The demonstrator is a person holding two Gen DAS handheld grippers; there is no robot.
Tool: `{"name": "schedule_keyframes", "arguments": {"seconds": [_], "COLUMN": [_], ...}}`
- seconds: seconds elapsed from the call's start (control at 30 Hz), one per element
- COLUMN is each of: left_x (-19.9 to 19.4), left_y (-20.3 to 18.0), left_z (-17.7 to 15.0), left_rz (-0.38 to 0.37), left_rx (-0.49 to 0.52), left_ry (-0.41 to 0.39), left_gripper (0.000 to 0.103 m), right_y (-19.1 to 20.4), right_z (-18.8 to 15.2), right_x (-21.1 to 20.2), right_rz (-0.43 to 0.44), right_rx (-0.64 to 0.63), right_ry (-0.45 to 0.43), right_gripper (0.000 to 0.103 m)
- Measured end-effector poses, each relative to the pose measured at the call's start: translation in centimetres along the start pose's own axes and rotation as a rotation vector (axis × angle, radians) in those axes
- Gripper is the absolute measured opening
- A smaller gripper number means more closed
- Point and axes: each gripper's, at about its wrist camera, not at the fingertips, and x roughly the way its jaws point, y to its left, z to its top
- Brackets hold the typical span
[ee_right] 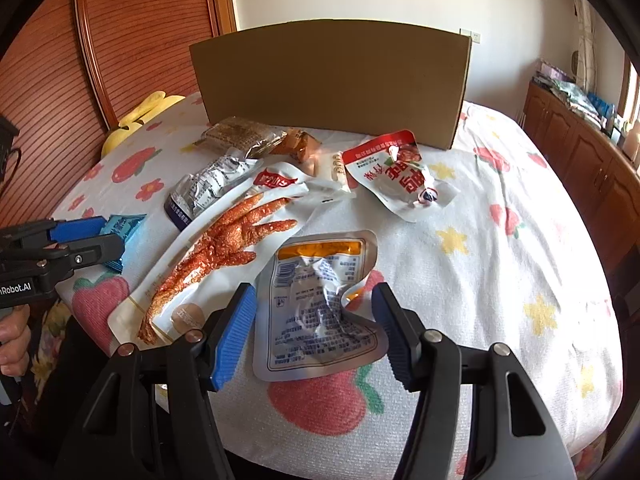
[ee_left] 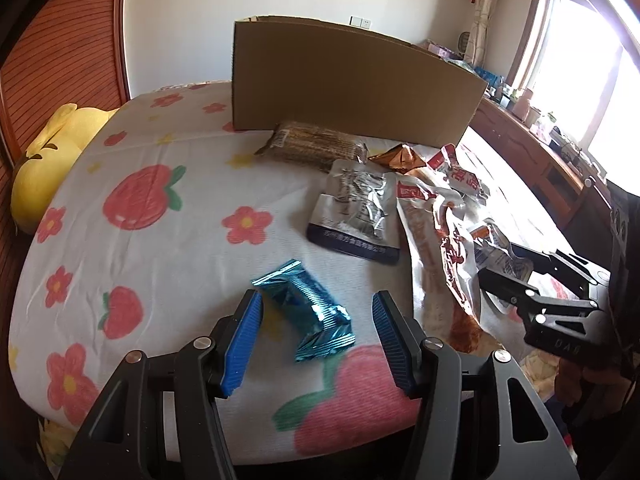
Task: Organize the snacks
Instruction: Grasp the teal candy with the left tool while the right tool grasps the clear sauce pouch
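On the fruit-print bedspread (ee_left: 168,248), left gripper (ee_left: 318,312) is spread wide around the blue foil snack (ee_left: 308,308), pads not touching it. Right gripper (ee_right: 314,320) gapes around the orange-topped silver pouch (ee_right: 320,304) near the bed's front edge; cardboard box (ee_right: 332,80) stands behind the pile.

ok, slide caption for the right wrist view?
Open right hand-held gripper straddles a silver pouch on the bed, box behind.
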Motion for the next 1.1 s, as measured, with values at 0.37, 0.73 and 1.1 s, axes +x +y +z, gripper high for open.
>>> {"name": "schedule_keyframes", "arguments": {"seconds": [0.37,0.73,1.1], "left_x": [0.5,-0.5,-1.8], "left_y": [-0.2,0.9,0.7], "left_z": [-0.7,-0.7,-0.5], "left_rz": [0.054,0.015,0.012], "left_rx": [0.041,0.022,0.035], "left_ry": [-0.022,-0.037,-0.079], "left_gripper": [0.036,0.030,0.030], "right_y": [0.7,0.6,0.0], "right_z": [0.2,0.0,-0.3], "right_x": [0.6,0.5,-0.2], "right_rz": [-0.034,-0.024,0.010], "right_rx": [-0.053,-0.057,-0.073], "right_ry": [-0.011,-0.018,-0.006], "right_gripper": [0.061,0.061,0.054]}}
